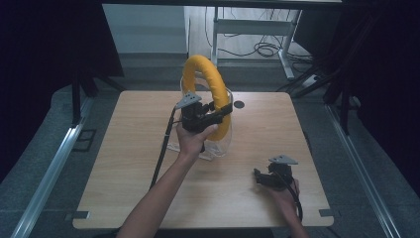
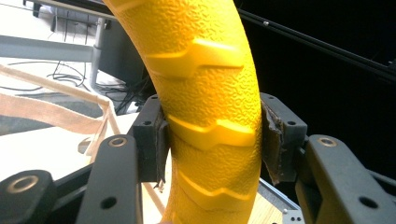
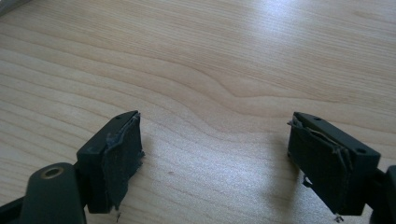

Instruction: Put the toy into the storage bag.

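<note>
Yellow textured ring (image 1: 218,87), clamped in left hand-held gripper (image 2: 210,140), is best kept upright; right hand-held gripper (image 3: 215,158) is held wide above worktop (image 1: 124,148).

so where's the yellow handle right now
The yellow handle arches over a clear bucket at the table's far middle in the high view, clamped in the left tongs; the right tongs sit near-right.
</note>
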`<state>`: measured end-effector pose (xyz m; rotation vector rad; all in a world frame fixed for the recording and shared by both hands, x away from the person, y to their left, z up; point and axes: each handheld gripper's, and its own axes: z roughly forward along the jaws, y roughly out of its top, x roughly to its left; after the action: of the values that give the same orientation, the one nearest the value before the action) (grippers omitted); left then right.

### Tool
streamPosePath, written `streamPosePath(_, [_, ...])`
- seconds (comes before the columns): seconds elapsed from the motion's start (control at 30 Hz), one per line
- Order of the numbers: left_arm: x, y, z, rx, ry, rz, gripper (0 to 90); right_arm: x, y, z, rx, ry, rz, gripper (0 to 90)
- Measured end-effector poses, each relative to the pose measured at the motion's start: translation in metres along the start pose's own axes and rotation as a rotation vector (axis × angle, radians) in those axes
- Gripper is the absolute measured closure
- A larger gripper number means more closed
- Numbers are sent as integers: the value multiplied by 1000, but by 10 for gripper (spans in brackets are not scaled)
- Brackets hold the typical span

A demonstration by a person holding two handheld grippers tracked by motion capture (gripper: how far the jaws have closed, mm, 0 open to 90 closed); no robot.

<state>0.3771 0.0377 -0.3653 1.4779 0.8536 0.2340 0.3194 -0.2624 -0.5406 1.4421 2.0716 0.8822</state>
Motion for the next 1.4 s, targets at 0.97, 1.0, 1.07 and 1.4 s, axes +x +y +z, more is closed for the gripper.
streamPosePath(0.97, [26,-30,-9,15,92,-66,477,0,0,0,1,-1,-3,181])
streamPosePath(1.0, [26,-30,-9,15,95,-63,469,0,0,0,1,-2,-3,181])
streamPosePath(1.07, [26,-29,-10,19,95,-64,435,0,0,0,1,-1,-3,181])
streamPosePath(1.4, [28,-23,-35,1,85,-52,324,0,0,0,1,1,-3,183])
